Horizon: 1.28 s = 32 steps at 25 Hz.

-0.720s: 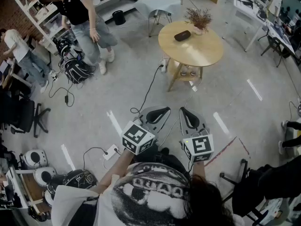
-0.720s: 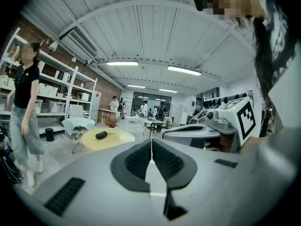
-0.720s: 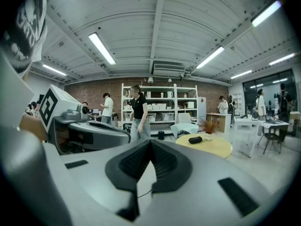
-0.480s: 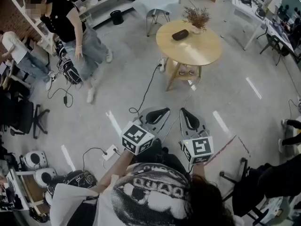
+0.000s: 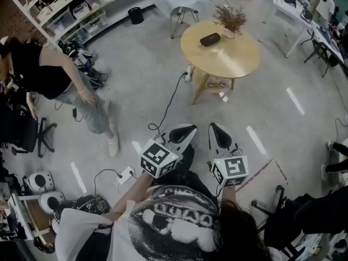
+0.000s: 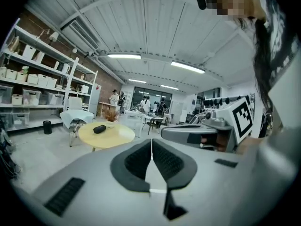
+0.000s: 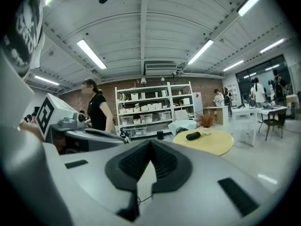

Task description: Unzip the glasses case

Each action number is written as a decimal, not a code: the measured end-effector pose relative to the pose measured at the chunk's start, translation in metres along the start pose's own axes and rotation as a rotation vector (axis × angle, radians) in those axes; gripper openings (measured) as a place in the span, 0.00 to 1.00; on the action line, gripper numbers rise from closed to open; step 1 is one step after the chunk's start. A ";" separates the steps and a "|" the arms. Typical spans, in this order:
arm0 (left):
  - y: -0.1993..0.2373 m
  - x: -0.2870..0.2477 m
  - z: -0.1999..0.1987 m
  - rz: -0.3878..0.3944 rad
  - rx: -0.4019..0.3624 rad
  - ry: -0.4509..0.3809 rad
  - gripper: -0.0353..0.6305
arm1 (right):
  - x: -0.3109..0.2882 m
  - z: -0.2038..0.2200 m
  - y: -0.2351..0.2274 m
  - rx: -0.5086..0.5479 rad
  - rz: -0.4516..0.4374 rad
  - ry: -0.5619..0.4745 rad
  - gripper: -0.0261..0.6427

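Note:
The glasses case [image 5: 210, 39] is a small black oblong lying on a round wooden table [image 5: 228, 58], far ahead of both grippers. It also shows in the left gripper view as the case [image 6: 99, 129] and in the right gripper view as the case [image 7: 193, 136]. My left gripper [image 5: 184, 131] and right gripper [image 5: 218, 132] are held side by side over the floor, close to my body. In their own views the left gripper [image 6: 151, 141] and right gripper [image 7: 150, 143] have their jaws together with nothing between them.
A dried plant [image 5: 229, 19] stands on the table beside the case. A person in a black top [image 5: 49, 80] bends at the left. A chair draped in white [image 5: 182, 1] stands behind the table. A cable [image 5: 171, 105] crosses the floor; bags and helmets [image 5: 43, 192] lie at the lower left.
The person in black has walked from the upper left down to the left edge and bent over. Both grippers have stayed where they were, jaws together.

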<state>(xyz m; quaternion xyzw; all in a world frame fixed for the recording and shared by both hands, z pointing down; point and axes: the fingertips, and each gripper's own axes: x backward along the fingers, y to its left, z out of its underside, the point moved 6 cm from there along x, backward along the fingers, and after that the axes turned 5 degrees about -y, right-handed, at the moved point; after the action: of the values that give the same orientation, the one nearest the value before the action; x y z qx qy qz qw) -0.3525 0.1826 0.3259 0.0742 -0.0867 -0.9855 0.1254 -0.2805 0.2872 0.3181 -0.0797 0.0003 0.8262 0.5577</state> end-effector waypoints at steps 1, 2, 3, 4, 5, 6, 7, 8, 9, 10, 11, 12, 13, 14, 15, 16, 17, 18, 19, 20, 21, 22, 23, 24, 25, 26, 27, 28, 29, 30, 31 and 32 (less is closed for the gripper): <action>0.008 -0.005 -0.001 -0.003 0.004 0.000 0.08 | -0.007 0.000 -0.004 -0.005 0.001 0.004 0.04; 0.017 -0.011 -0.002 -0.005 0.009 -0.001 0.08 | -0.015 -0.001 -0.009 -0.004 0.003 0.009 0.04; 0.027 -0.019 -0.004 -0.006 0.013 -0.002 0.08 | -0.023 -0.002 -0.014 -0.001 0.004 0.012 0.04; 0.037 -0.029 -0.005 -0.005 0.016 -0.003 0.08 | -0.032 -0.003 -0.021 0.002 0.004 0.015 0.04; 0.047 -0.039 -0.006 -0.003 0.017 -0.003 0.08 | -0.041 -0.004 -0.029 0.005 0.005 0.017 0.04; 0.058 -0.051 -0.008 0.001 0.015 -0.003 0.08 | -0.052 -0.005 -0.037 0.009 0.006 0.018 0.04; 0.069 -0.064 -0.011 0.006 0.012 -0.003 0.08 | -0.063 -0.006 -0.047 0.012 0.007 0.018 0.04; 0.080 -0.077 -0.014 0.013 0.010 -0.004 0.08 | -0.074 -0.009 -0.057 0.016 0.009 0.019 0.04; 0.091 -0.090 -0.018 0.021 0.008 -0.004 0.08 | -0.086 -0.012 -0.066 0.019 0.012 0.021 0.04; 0.102 -0.102 -0.022 0.028 0.006 -0.002 0.08 | -0.098 -0.015 -0.075 0.020 0.015 0.022 0.04; 0.113 -0.113 -0.026 0.038 0.005 -0.001 0.08 | -0.109 -0.019 -0.082 0.020 0.019 0.022 0.04; 0.123 -0.122 -0.031 0.048 0.003 0.001 0.08 | -0.119 -0.023 -0.089 0.017 0.024 0.022 0.04; 0.133 -0.132 -0.035 0.060 0.000 0.003 0.08 | -0.129 -0.026 -0.097 0.012 0.029 0.022 0.04; 0.143 -0.141 -0.038 0.071 -0.004 0.006 0.08 | -0.140 -0.030 -0.104 0.007 0.034 0.022 0.04; 0.155 -0.150 -0.041 0.079 -0.008 0.008 0.08 | -0.151 -0.033 -0.111 0.003 0.038 0.022 0.04; 0.167 -0.159 -0.044 0.082 -0.013 0.010 0.08 | -0.163 -0.036 -0.119 0.002 0.040 0.023 0.04; 0.179 -0.168 -0.046 0.082 -0.014 0.012 0.08 | -0.175 -0.038 -0.127 0.003 0.043 0.025 0.04; 0.190 -0.176 -0.048 0.081 -0.013 0.013 0.08 | -0.186 -0.039 -0.134 0.005 0.048 0.029 0.04; 0.200 -0.184 -0.050 0.079 -0.009 0.013 0.08 | -0.196 -0.040 -0.142 0.006 0.054 0.035 0.04; 0.209 -0.191 -0.052 0.080 -0.004 0.012 0.08 | -0.205 -0.040 -0.149 0.006 0.060 0.040 0.04; 0.217 -0.198 -0.054 0.083 0.000 0.012 0.08 | -0.213 -0.041 -0.156 0.006 0.066 0.044 0.04; 0.225 -0.204 -0.055 0.088 0.002 0.011 0.08 | -0.221 -0.042 -0.162 0.005 0.072 0.046 0.04; 0.233 -0.210 -0.057 0.092 0.002 0.012 0.08 | -0.229 -0.043 -0.167 0.004 0.077 0.048 0.04; 0.241 -0.215 -0.058 0.095 0.001 0.012 0.08 | -0.236 -0.043 -0.171 0.003 0.082 0.048 0.04; 0.248 -0.220 -0.059 0.097 -0.001 0.013 0.08 | -0.243 -0.044 -0.174 0.003 0.088 0.049 0.04; 0.255 -0.225 -0.060 0.097 0.000 0.015 0.08 | -0.249 -0.044 -0.178 0.002 0.093 0.051 0.04; 0.261 -0.230 -0.061 0.097 0.003 0.015 0.08 | -0.253 -0.044 -0.181 -0.001 0.099 0.056 0.04; 0.265 -0.233 -0.062 0.098 0.009 0.016 0.08 | -0.257 -0.043 -0.184 -0.005 0.103 0.062 0.04; 0.267 -0.237 -0.062 0.102 0.017 0.015 0.08 | -0.259 -0.042 -0.187 -0.010 0.105 0.070 0.04; 0.269 -0.240 -0.062 0.107 0.024 0.015 0.08 | -0.262 -0.042 -0.191 -0.015 0.106 0.077 0.04; 0.270 -0.243 -0.061 0.111 0.030 0.015 0.08 | -0.265 -0.042 -0.195 -0.017 0.105 0.083 0.04; 0.273 -0.247 -0.060 0.111 0.035 0.016 0.08 | -0.268 -0.041 -0.199 -0.018 0.104 0.087 0.04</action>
<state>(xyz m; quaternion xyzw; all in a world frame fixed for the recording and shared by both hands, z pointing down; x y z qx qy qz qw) -0.0423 -0.0224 0.3497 0.0794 -0.1068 -0.9747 0.1795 0.0060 0.1118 0.3302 -0.1206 0.0214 0.8497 0.5129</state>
